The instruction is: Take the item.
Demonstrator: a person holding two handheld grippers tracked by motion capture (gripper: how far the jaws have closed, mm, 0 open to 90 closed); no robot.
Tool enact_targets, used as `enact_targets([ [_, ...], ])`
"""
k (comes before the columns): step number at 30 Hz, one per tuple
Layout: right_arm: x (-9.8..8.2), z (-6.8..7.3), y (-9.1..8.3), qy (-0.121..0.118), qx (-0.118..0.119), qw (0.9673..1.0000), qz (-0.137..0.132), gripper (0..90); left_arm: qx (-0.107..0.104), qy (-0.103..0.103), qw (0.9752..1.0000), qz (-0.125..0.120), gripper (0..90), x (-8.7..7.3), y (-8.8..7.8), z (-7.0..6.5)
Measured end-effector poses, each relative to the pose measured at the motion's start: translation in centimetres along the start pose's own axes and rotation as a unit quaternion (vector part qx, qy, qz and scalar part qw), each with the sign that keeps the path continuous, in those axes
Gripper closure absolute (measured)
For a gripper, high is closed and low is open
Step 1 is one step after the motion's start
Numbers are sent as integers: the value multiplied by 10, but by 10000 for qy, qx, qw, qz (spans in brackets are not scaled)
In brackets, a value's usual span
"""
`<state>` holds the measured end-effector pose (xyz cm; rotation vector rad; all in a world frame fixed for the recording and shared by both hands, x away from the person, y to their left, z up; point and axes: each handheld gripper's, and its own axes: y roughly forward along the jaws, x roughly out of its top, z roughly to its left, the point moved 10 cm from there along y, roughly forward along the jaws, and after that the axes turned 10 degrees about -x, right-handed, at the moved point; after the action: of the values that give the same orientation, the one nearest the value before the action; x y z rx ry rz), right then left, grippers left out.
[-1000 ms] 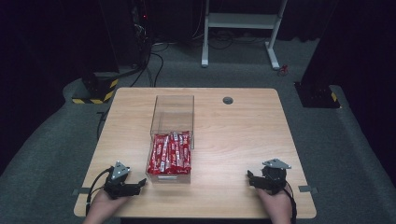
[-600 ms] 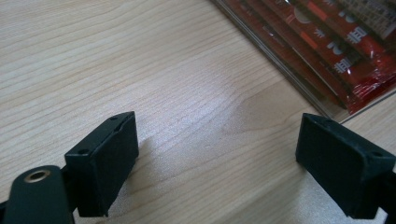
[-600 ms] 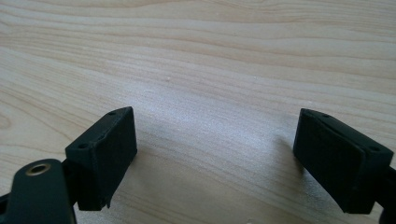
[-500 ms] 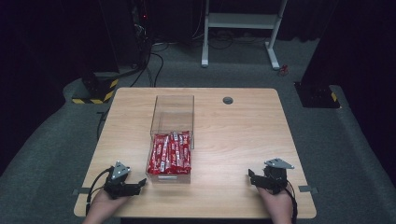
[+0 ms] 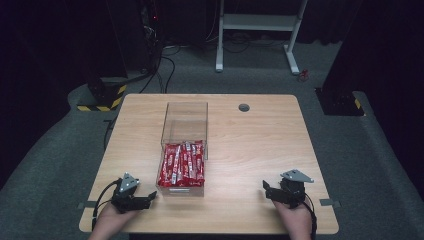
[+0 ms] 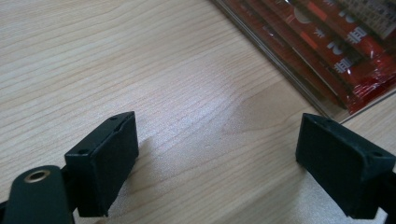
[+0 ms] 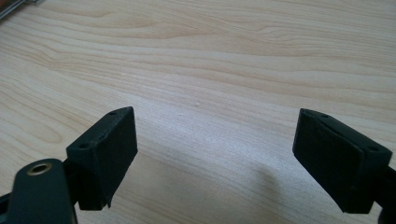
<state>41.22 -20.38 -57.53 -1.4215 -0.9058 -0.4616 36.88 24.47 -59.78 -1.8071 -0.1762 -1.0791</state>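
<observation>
High view: a light wooden surface (image 5: 260, 150) with rounded corners stands on a grey carpet. A long clear plastic box (image 5: 183, 147) lies near the middle of it, a little to the left. The near half of the box is full of red snack packets (image 5: 182, 162) with white writing, lying side by side. The far half of the box looks bare. A small dark round hole (image 5: 244, 107) sits in the surface near the far edge.

Two hands come in from the bottom edge. The left hand (image 5: 111, 220) holds the left tongs (image 5: 148, 198), black with a grey three-cornered plate on top, at the near left corner. These tongs point toward the box and sit just beside its near end, not touching it. The right hand (image 5: 295, 220) holds the right tongs (image 5: 266, 190) at the near right, well apart from the box.

Left gripper view: the left tongs (image 6: 217, 161) are spread wide and hold nothing. Bare wood lies between the two black jaws, and the box corner with its red packets (image 6: 336, 51) is up at the right.

Right gripper view: the right tongs (image 7: 215, 158) are also spread wide and hold nothing, with plain wood under them.
</observation>
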Motion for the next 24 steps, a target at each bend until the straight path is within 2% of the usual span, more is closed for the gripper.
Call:
enact_targets([
  [16,3,20,-1,-114,254,9996,-66,144,2,3,10000,0,133,0,0,0],
  [17,5,25,-1,-104,301,9995,-74,144,2,3,10000,3,133,0,0,0],
  [24,9,40,-2,-161,483,9987,-91,144,-2,9,10000,10,133,0,0,0],
])
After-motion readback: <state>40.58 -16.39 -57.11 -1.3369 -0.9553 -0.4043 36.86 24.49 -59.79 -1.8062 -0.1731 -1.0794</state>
